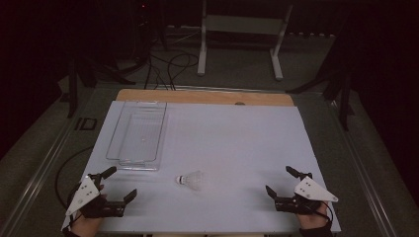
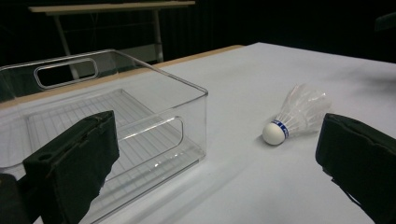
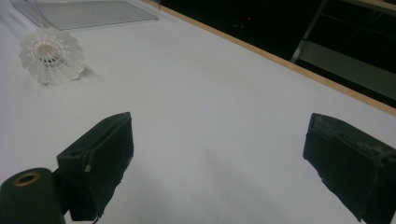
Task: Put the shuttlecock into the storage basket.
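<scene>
A white shuttlecock (image 1: 191, 180) lies on its side on the white table, its cork tip with a blue band pointing left. A clear plastic bin (image 1: 138, 134) stands empty behind it at the left. My left gripper (image 1: 120, 182) rests near the front left corner, open, nothing between its jaws. In the left gripper view the shuttlecock (image 2: 299, 114) lies ahead to the right and the bin (image 2: 112, 116) to the left. My right gripper (image 1: 282, 180) sits near the front right, open and empty; its view shows the shuttlecock (image 3: 51, 55) far left, skirt facing the camera.
The table's far edge is a bare wooden strip (image 1: 205, 97). Beyond it stand a white metal frame (image 1: 239, 37) and cables on the dark floor. Wide bare white surface (image 1: 237, 143) lies between the bin, the shuttlecock and my right gripper.
</scene>
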A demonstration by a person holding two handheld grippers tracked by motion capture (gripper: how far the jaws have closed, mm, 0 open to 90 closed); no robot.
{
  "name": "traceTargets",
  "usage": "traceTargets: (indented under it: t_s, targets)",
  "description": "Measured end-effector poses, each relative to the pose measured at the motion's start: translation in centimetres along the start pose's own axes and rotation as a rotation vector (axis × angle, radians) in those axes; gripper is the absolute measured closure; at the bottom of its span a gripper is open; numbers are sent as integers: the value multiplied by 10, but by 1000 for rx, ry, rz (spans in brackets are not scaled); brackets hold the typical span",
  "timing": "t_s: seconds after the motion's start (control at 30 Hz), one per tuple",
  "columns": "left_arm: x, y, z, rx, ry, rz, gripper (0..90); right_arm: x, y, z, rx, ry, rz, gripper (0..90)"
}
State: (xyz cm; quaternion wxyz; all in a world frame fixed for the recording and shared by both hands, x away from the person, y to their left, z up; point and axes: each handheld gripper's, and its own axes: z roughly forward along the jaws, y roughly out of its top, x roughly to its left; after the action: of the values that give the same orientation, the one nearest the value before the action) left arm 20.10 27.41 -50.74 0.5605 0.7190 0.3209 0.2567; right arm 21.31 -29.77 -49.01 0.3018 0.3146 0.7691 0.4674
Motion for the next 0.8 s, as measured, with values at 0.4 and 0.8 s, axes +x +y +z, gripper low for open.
traceTargets:
  t_s: [0.4,0.8]
  targets:
    - [-1,2,0,6,6,10,2,2,1,0,3,11,-5,85]
    - [-4,16,0,24,-41,25,1,4,2,1,8,13,-13,86]
